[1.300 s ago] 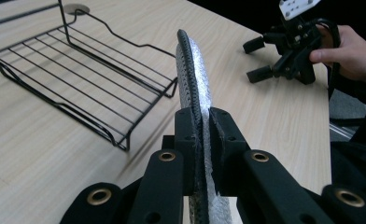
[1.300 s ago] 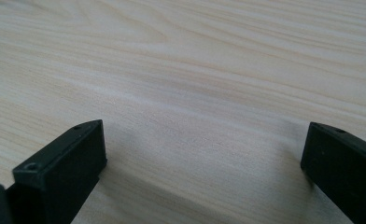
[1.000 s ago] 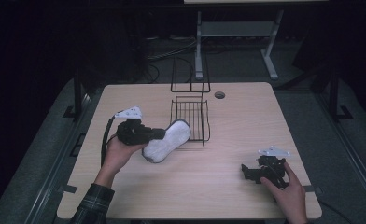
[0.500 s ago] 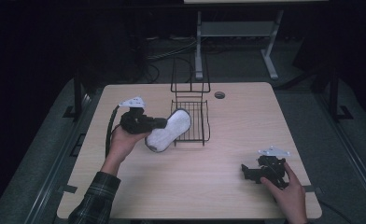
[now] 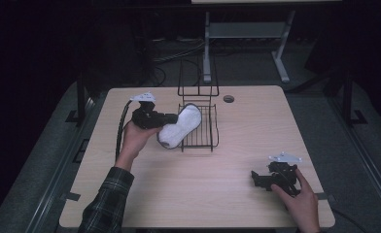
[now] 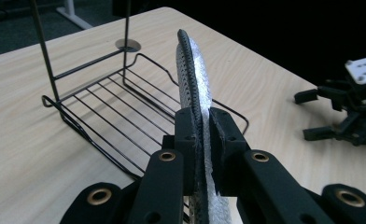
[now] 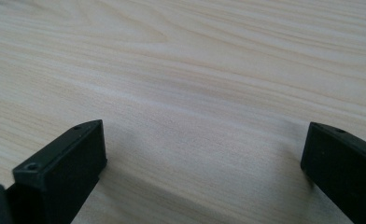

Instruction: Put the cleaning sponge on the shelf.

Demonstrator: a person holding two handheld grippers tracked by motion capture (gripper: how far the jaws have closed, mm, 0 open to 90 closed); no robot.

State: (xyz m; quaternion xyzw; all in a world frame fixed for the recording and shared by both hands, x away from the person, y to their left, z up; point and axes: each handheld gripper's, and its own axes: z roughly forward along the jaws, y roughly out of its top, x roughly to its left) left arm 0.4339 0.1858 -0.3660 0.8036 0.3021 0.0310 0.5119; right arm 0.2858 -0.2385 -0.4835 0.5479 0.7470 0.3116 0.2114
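Insole (image 5: 180,127) pinched on edge in my left gripper (image 5: 171,119), its long axis pointing away from my jaws and slanting over the near left rim of the wire rack (image 5: 203,138), toe end above the rack floor. My right gripper (image 5: 257,177) rests well apart on the table (image 5: 227,194), jaws wide and holding nothing.

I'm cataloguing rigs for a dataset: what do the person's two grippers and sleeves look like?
Both are black two-jaw tools with blocky flat-faced jaws and brass-coloured screw holes. The left gripper trails a black cable and carries a pale three-cornered plate, as does the right gripper. The left forearm wears a dark plaid sleeve.
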